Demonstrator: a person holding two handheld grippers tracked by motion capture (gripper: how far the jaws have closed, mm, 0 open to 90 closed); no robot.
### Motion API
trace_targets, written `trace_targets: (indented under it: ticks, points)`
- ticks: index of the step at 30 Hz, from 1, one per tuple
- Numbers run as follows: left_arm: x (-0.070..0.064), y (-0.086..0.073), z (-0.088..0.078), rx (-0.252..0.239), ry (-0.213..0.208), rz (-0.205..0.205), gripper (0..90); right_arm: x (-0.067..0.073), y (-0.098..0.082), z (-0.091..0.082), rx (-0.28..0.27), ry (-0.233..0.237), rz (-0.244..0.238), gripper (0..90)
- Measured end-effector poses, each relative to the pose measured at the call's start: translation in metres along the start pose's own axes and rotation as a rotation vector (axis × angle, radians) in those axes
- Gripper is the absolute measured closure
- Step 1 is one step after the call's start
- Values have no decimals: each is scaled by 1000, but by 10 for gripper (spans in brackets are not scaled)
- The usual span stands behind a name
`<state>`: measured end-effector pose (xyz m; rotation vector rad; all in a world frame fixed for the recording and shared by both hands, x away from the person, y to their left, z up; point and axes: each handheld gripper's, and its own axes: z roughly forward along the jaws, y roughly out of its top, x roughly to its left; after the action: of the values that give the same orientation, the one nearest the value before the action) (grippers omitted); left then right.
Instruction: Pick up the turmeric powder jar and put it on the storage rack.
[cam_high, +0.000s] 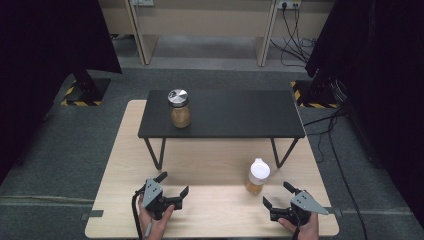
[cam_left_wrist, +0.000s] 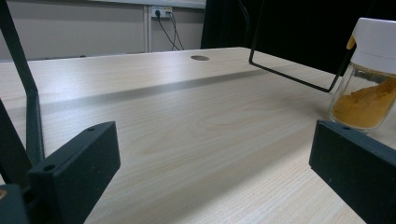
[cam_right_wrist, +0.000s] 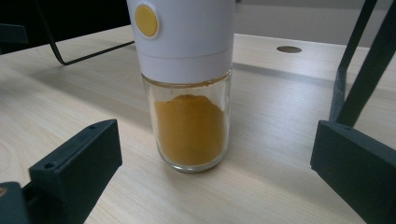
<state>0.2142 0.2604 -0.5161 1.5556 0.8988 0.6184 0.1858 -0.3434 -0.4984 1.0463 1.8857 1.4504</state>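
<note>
The spice jar (cam_right_wrist: 191, 93) stands upright on the wooden table (cam_high: 210, 210), just in front of my right gripper (cam_high: 281, 196) and centred between its wide-open, empty jaws. It is glass, so I judge it stiff, smooth, a little slippery and breakable, but light. I would grip the glass body below the white cap (cam_right_wrist: 184, 37). My left gripper (cam_high: 173, 183) is also wide open, holding nothing.
</note>
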Motion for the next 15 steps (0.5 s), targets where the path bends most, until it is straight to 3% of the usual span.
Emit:
trace_targets:
  ticks: [9, 15]
  points:
    - [0, 0, 0, -1, 1, 1, 11, 6, 4, 12, 4, -12, 20, 23]
    - [-1, 0, 0, -1, 3, 7, 11, 10, 8, 22, 12, -16, 2, 23]
